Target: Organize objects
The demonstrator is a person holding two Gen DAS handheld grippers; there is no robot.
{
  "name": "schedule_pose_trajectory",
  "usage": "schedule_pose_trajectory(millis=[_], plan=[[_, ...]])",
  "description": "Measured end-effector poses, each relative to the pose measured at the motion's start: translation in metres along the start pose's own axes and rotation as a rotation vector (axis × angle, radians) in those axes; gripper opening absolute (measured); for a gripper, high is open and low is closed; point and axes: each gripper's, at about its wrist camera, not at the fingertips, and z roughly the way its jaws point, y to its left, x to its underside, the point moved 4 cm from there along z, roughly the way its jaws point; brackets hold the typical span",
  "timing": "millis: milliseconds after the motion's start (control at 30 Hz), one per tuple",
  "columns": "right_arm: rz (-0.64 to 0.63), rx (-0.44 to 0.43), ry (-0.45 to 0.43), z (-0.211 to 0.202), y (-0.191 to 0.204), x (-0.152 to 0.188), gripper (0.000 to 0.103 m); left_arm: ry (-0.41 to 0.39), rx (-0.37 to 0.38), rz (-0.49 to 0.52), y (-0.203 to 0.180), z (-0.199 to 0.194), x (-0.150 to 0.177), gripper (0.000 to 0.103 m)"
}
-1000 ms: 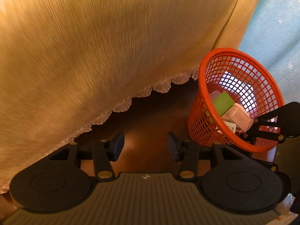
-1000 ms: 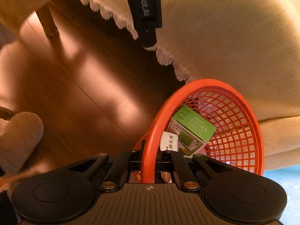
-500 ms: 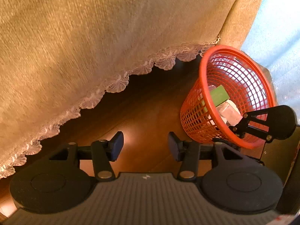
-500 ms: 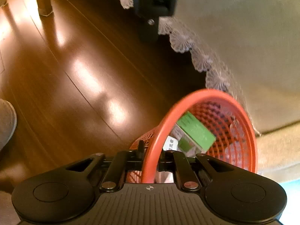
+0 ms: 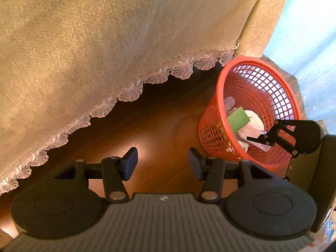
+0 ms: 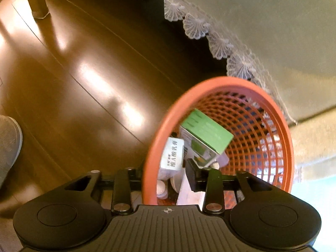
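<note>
An orange mesh basket (image 5: 255, 113) stands on the dark wood floor beside the draped table. It holds a green box (image 5: 238, 120), a white box (image 6: 172, 156) with printed text and pale wrapped items (image 5: 253, 124). My left gripper (image 5: 162, 163) is open and empty, low over the floor to the left of the basket. My right gripper (image 6: 166, 175) is open and straddles the basket's near rim (image 6: 153, 159): one finger inside (image 6: 192, 177), the other outside behind the rim. It also shows in the left wrist view (image 5: 271, 138), over the basket's near rim.
A beige tablecloth (image 5: 105, 42) with a lace hem hangs close above the floor (image 6: 84, 73). A table leg (image 6: 36, 2) stands at the far left. A grey slipper (image 6: 8, 145) is at the left edge. A pale blue surface (image 5: 310, 42) lies to the right.
The basket has come down to the floor and its rim has come loose. My right gripper has gone from shut on the rim to open around it. Both cameras have drawn back from the cloth.
</note>
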Motion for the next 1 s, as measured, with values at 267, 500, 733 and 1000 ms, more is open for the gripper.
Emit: schedule_pose_trajectory(millis=[267,500,733,1000], plan=[[-0.006,-0.047,0.031,0.003,0.016,0.013,0.058,-0.008,0.001,-0.003,0.002,-0.005,0.006,0.049],[0.016,-0.016,-0.010,-0.020,0.019,0.007,0.058,-0.002,0.000,-0.008,0.003,-0.020,0.008,0.049],[0.147,0.003,-0.034,-0.089,-0.005,-0.005,0.058,-0.002,-0.013,0.015,-0.008,-0.075,-0.011,0.054],[0.621,0.002,-0.004,-0.200,-0.080,-0.019,0.058,-0.029,-0.009,0.048,-0.034,-0.175,-0.047,0.074]])
